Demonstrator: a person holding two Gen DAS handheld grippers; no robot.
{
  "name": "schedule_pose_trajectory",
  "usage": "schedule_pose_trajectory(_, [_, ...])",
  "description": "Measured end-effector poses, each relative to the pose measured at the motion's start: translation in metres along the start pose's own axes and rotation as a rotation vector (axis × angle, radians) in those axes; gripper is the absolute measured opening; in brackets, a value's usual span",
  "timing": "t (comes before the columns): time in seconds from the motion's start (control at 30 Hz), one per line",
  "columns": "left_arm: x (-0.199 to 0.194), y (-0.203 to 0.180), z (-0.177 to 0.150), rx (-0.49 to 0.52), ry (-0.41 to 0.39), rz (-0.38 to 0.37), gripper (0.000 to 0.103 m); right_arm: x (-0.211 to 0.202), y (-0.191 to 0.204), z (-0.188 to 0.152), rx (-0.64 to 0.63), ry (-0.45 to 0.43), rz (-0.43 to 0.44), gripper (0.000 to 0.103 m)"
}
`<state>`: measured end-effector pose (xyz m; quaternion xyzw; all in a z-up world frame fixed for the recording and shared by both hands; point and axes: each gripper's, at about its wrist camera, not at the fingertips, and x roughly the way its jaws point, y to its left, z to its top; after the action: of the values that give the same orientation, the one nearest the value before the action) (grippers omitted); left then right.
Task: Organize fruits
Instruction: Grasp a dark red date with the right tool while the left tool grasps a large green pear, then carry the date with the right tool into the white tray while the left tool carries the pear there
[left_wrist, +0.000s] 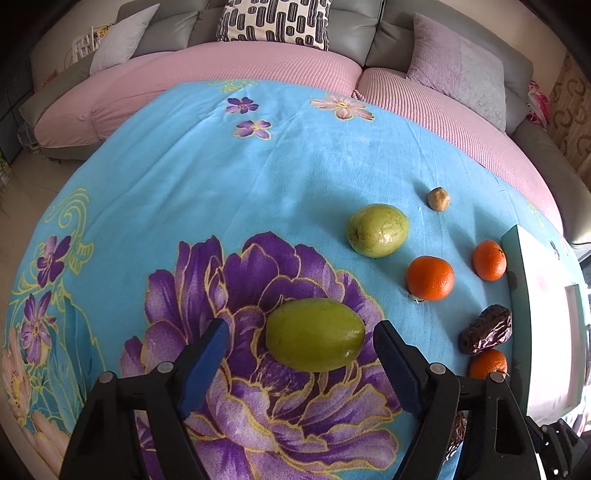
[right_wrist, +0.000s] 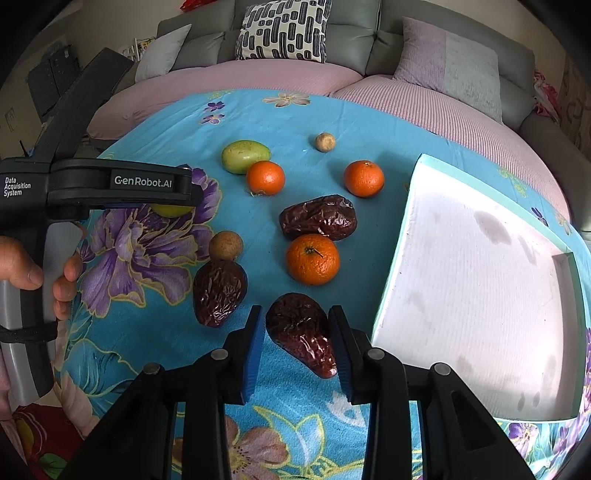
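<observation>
A: Looking along the right tongs (right_wrist: 297, 345), I see a dark date (right_wrist: 301, 332) between the blue pads. It lies on the blue cloth (right_wrist: 332, 122), its long axis running nearly along the fingers, the narrow end toward the camera.

B: Are the tongs gripping it?

A: I judge they are only framing it. The right pad looks to be touching or just beside its narrow end; a thin strip of cloth shows at the left pad. So: parted, closing in, not clamped.

B: And the left tongs (left_wrist: 299, 338)?

A: Spread wide. A green fruit (left_wrist: 316, 334) sits between the tips, clear gaps on both sides, its long axis crosswise to the fingers.

B: Where does the fruit go?

A: Probably the white tray (right_wrist: 461, 288) with the teal rim. It lies just right of the right tongs and is empty so far.

B: Then the right hand is nearer.

A: Yes. The date needs only a squeeze, a lift and a short swing right. The green fruit is well apart from the tray, with oranges (right_wrist: 313, 259) and more dates (right_wrist: 318, 217) in between.

B: Any risk?

A: The date tapers; squeezed at the narrow end, it might slip forward.
</observation>
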<state>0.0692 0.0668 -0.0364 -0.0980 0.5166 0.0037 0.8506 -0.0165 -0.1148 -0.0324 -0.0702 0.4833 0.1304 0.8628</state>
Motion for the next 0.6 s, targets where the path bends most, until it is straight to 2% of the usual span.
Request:
schedule_pose_trajectory(0.07, [0.003,0.000,0.002,-0.003,-0.005,-0.005,0.078,-0.001,0.000,0.000,-0.001,-0.004,0.001,0.037])
schedule_pose_trajectory(0.1, [0.003,0.000,0.003,-0.002,-0.008,-0.004,0.069,-0.001,0.001,0.000,-0.002,-0.005,0.000,0.036])
schedule_pose_trajectory(0.23, [0.005,0.000,0.005,-0.010,-0.016,-0.033,0.054,-0.003,0.001,-0.001,-0.003,-0.009,-0.001,0.036])
schedule_pose_trajectory(0.47, [0.002,0.000,0.004,-0.026,-0.023,-0.043,0.053,-0.009,-0.004,0.001,0.019,-0.036,0.003,0.036])
schedule_pose_trajectory(0.6, [-0.013,-0.002,0.006,-0.016,-0.067,-0.050,0.053,-0.026,-0.008,0.006,0.030,-0.119,0.023,0.036])
